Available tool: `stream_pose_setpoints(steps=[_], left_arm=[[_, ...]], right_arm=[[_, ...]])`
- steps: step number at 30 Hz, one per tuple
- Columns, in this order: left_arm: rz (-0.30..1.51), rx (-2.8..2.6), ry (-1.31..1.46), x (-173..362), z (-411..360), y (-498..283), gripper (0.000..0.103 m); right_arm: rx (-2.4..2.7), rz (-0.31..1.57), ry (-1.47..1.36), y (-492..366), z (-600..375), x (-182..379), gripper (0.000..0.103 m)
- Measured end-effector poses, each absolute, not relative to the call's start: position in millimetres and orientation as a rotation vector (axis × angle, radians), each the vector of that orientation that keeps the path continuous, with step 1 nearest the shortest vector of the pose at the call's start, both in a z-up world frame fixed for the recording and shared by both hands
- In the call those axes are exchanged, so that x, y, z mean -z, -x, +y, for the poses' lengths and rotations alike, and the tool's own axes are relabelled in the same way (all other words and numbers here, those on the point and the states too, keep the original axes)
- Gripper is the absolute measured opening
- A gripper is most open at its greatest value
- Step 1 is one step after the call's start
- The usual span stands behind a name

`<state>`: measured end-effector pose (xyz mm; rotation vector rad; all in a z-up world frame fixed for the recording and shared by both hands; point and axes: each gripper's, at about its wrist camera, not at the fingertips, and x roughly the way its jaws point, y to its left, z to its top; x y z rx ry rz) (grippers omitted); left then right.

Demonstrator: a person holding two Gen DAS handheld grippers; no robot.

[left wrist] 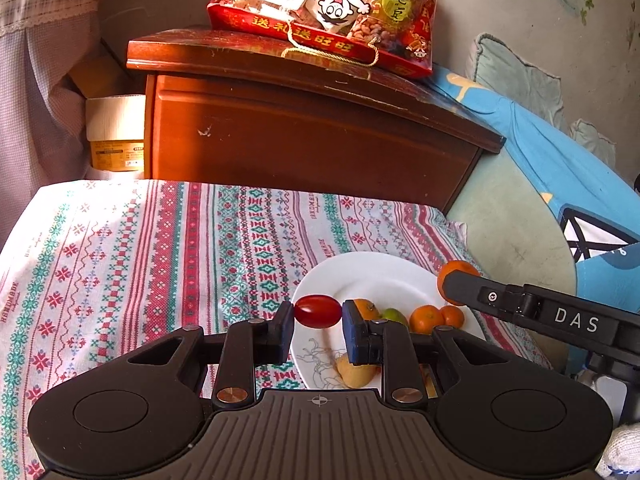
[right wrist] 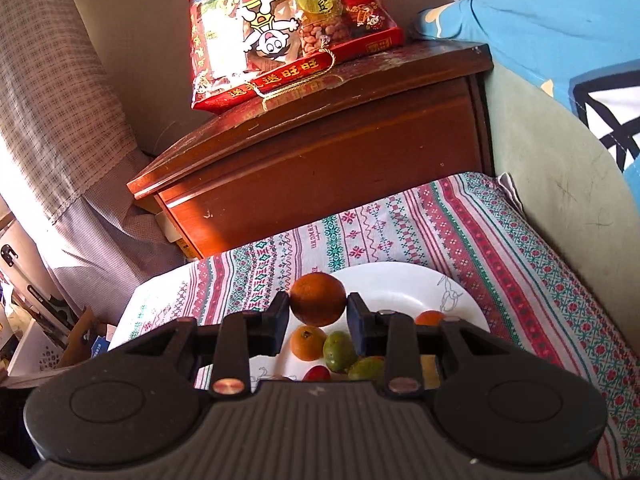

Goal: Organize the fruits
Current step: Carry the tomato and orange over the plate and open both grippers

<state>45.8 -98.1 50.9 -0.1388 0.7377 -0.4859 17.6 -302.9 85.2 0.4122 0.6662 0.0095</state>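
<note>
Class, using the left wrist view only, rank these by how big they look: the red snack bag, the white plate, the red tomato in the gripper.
1. red snack bag
2. white plate
3. red tomato, smallest despite being nearest the camera

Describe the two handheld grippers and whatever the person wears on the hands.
Both are matte black plastic. The left gripper has a ribbed grey-black top with a crosshair mark, two round side housings, copper-coloured pivot pins and dark blue finger pads. The right gripper matches it; seen from the left camera, its finger carries white "DAS" lettering. A white knitted glove shows at the corner.
</note>
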Motion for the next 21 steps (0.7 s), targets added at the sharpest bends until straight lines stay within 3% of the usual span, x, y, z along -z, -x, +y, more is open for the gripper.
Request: stream_pose_setpoints(steps=[21], left_arm=[[0.796, 0.495, 0.126, -28, -123, -61, 0.026]], right_arm=[[0.044, 0.712, -0.441, -40, -316, -63, 0.034]])
